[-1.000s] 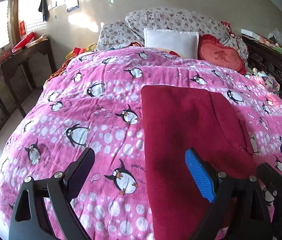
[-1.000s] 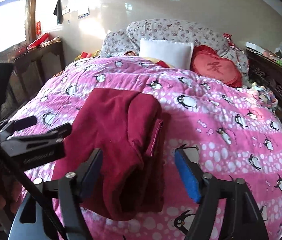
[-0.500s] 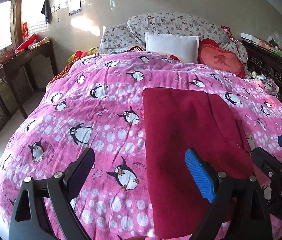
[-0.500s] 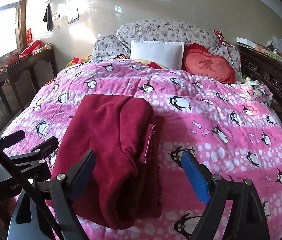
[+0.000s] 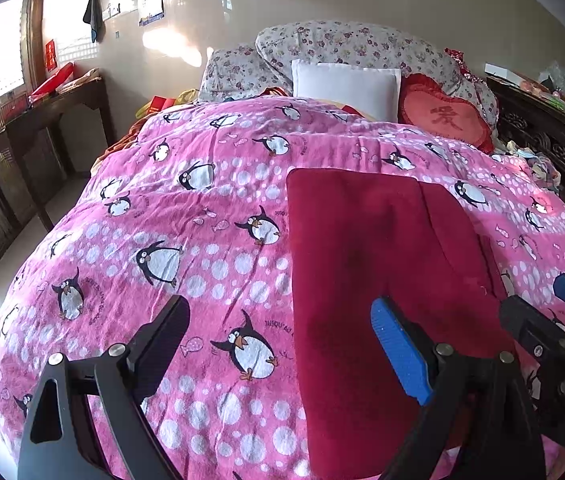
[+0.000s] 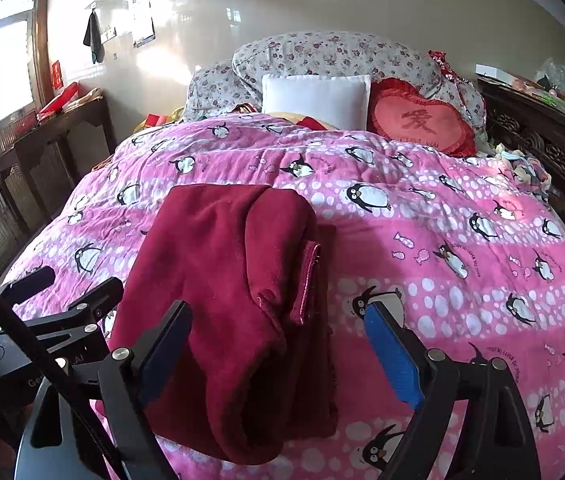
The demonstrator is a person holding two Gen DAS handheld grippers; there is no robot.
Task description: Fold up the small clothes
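Observation:
A dark red fleece garment (image 5: 378, 280) lies folded lengthwise on the pink penguin quilt (image 5: 202, 248); it also shows in the right wrist view (image 6: 226, 280), with its right side doubled over and a shiny trim edge on top. My left gripper (image 5: 278, 344) is open and empty, held above the quilt at the garment's near left edge. My right gripper (image 6: 278, 344) is open and empty above the garment's near end. The right gripper also shows at the right edge of the left wrist view (image 5: 554, 320); the left gripper shows at the left of the right wrist view (image 6: 66, 304).
A white pillow (image 5: 344, 86), floral pillows (image 5: 346, 44) and a red heart cushion (image 5: 442, 120) sit at the head of the bed. A dark wooden table (image 5: 38, 128) stands left of the bed. A carved dark sideboard (image 5: 554, 136) with clutter runs along the right.
Both grippers have drawn back and risen slightly from the garment, staying open. The garment has not moved.

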